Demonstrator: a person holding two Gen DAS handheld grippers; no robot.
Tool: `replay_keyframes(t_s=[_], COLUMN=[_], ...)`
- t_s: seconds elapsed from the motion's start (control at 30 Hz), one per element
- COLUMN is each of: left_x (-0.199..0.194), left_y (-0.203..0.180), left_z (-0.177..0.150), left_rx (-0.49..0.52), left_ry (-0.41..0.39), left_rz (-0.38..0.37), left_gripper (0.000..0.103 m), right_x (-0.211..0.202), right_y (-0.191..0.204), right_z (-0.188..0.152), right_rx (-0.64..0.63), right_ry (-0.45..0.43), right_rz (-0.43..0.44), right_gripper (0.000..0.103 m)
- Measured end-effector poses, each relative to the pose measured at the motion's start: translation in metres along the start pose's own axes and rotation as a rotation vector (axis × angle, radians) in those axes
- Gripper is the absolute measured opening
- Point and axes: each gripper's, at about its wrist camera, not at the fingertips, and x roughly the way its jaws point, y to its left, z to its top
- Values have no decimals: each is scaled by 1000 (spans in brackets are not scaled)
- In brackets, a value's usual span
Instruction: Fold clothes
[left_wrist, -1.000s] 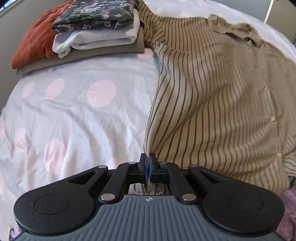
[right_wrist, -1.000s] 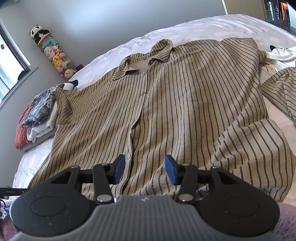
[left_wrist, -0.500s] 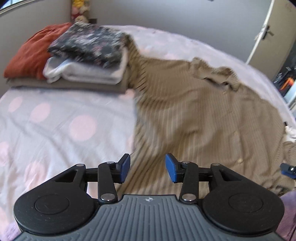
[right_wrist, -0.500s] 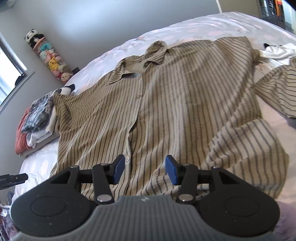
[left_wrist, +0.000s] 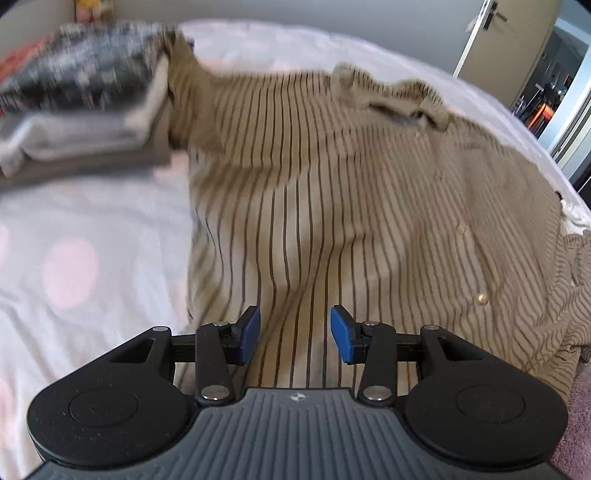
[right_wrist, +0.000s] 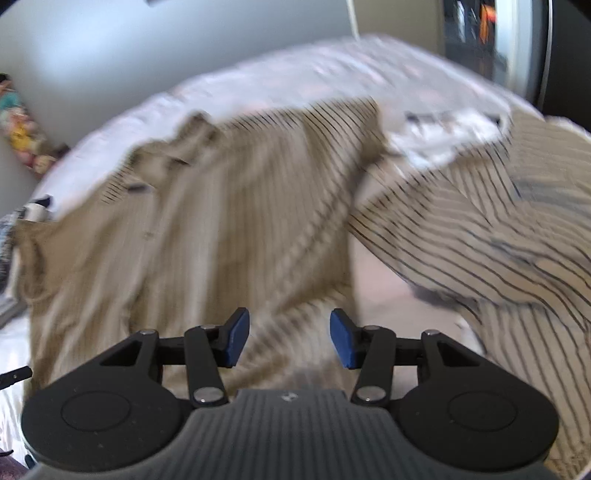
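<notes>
A beige shirt with thin dark stripes (left_wrist: 332, 192) lies spread front-up on the bed, collar (left_wrist: 391, 92) at the far side. My left gripper (left_wrist: 294, 334) hovers open over the shirt's near left part, nothing between its blue pads. In the right wrist view the same shirt (right_wrist: 207, 236) is blurred. Its right sleeve (right_wrist: 480, 229) lies rumpled to the right. My right gripper (right_wrist: 289, 341) stands open above the shirt's near right edge, holding nothing.
A stack of folded clothes (left_wrist: 85, 96) with a dark floral piece on top sits at the far left, touching the shirt's shoulder. The bedsheet (left_wrist: 74, 266) is white with pink dots. A white garment (right_wrist: 447, 136) lies beyond the sleeve. Soft toys (right_wrist: 18, 125) stand by the wall.
My left gripper let go of the shirt's left edge, opened, and moved right over the shirt. My right gripper stayed open and swung right, toward the sleeve.
</notes>
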Motion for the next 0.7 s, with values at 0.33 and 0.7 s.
replay_keyframes(t_s=[0.33,0.7], left_x=[20,23], left_y=[4,5], left_z=[3,2], left_rx=[-23,-35], left_ry=[49,62], left_rz=[-20,-14], left_gripper=[40,40], right_x=[43,36], right_y=[-70,-85], right_z=[-7,-29], right_rx=[172,193], right_ry=[194,190], right_rz=[84,261], right_gripper=[54,8])
